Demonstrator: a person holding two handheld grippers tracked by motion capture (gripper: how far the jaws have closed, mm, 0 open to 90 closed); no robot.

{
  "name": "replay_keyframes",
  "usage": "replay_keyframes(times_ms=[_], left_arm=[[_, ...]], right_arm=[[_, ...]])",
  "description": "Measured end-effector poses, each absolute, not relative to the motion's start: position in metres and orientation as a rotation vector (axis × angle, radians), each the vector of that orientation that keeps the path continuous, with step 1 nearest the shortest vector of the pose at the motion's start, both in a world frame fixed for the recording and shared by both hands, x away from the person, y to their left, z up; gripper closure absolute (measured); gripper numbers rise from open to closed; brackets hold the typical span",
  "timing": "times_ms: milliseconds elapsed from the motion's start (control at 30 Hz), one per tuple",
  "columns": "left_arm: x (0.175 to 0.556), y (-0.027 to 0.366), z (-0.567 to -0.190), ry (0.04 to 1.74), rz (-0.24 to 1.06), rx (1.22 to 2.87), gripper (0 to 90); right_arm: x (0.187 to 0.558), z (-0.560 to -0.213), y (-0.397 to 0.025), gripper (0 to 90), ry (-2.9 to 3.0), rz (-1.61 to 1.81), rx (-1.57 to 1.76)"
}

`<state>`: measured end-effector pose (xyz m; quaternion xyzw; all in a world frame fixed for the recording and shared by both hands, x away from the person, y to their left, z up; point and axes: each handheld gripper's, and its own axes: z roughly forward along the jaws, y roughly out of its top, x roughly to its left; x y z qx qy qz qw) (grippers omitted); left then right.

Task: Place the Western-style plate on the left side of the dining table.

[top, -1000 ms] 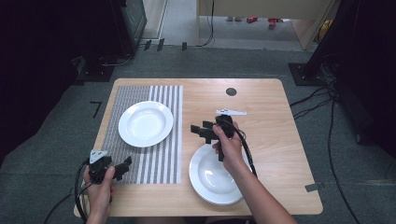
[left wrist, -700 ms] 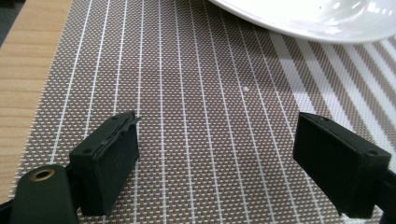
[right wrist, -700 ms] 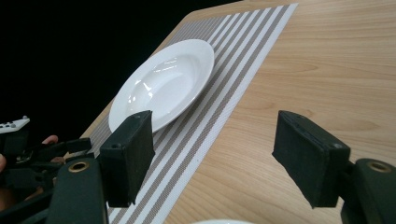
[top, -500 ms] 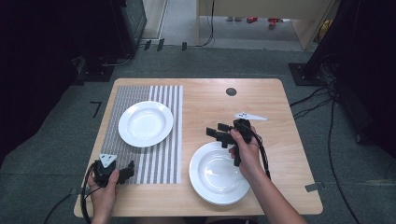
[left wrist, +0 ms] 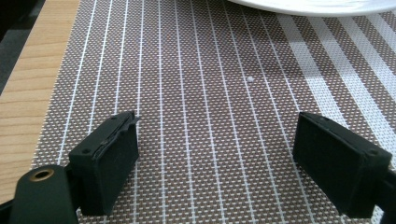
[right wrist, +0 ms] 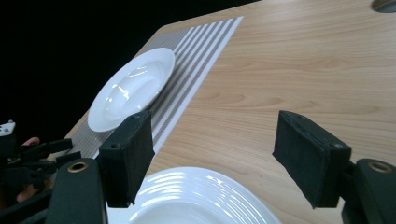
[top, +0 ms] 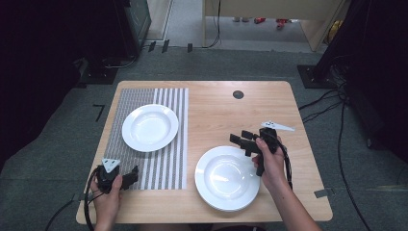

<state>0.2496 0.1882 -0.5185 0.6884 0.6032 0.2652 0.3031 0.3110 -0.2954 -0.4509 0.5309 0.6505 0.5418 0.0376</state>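
Observation:
Two white plates are on the wooden table. One plate (top: pixel 149 127) rests on the striped placemat (top: pixel 144 163) at the left; its rim (left wrist: pixel 317 5) shows in the left gripper view and its whole face (right wrist: pixel 133 88) in the right gripper view. The other plate (top: pixel 226 177) lies on bare wood near the front. My right gripper (top: pixel 240 139) hovers open over that plate's (right wrist: pixel 196 198) far edge, nothing between its jaws. My left gripper (top: pixel 133 174) is open low over the placemat's (left wrist: pixel 201 93) front left corner, holding nothing.
A round dark cable hole (top: pixel 238 94) sits near the table's (top: pixel 226 115) far edge. Cables trail on the floor to the right (top: pixel 332 103). The left hand and its gripper (right wrist: pixel 28 158) appear at the left of the right gripper view.
My right gripper has drawn back toward the front right, from the table's middle to the near plate's far edge. My left gripper has shifted right and slightly nearer, still open.

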Motion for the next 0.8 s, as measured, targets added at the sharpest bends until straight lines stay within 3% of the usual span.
replay_keyframes(times_ms=[800], left_arm=[[0.250, 0.188, -0.519, 1.598, 0.703, 1.825, 14.1]], right_arm=[[0.279, -0.485, -0.376, 28.5, 1.858, 1.466, 1.761]])
